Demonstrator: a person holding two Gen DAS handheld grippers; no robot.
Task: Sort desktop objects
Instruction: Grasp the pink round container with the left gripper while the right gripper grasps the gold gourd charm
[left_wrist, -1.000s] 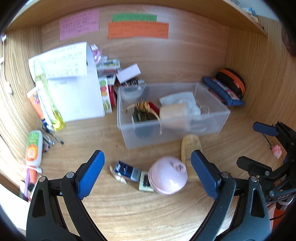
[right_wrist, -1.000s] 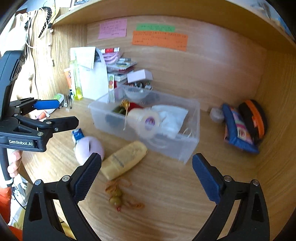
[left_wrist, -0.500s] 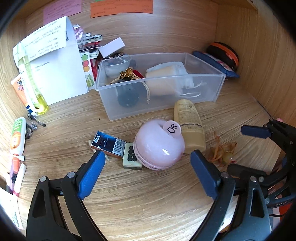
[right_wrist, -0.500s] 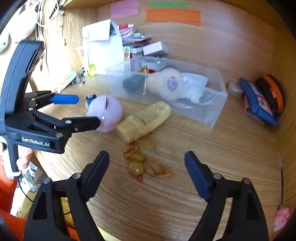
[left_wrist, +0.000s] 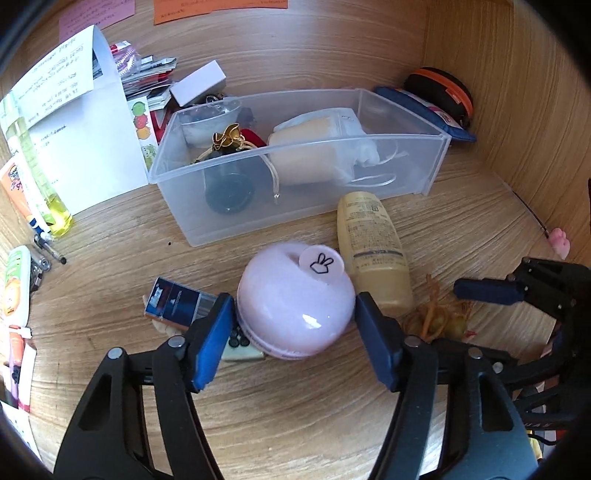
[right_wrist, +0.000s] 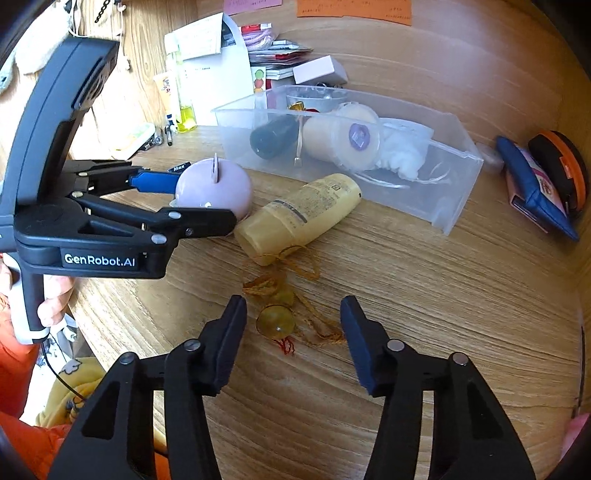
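A round pink case (left_wrist: 295, 302) with a bunny tab lies on the wooden desk; it also shows in the right wrist view (right_wrist: 214, 184). My left gripper (left_wrist: 291, 332) is open, its jaws on either side of the case without closing on it. A yellow bottle (left_wrist: 373, 240) lies beside the case, in front of the clear plastic bin (left_wrist: 258, 218). My right gripper (right_wrist: 293, 339) is open around an amber bead charm with orange cord (right_wrist: 277, 321). The bin (right_wrist: 450, 206) holds a dark bottle, a beige roll and white items.
A dark blue box (left_wrist: 177, 302) and a small tile lie left of the pink case. Papers, tubes and pens (left_wrist: 48, 251) crowd the left wall. A blue pouch (right_wrist: 535, 192) and orange-black case (right_wrist: 565, 170) sit at the right. Wooden walls enclose the back and right.
Both grippers moved forward and down. The left jaws narrowed around the pink case. The right jaws narrowed around the bead charm.
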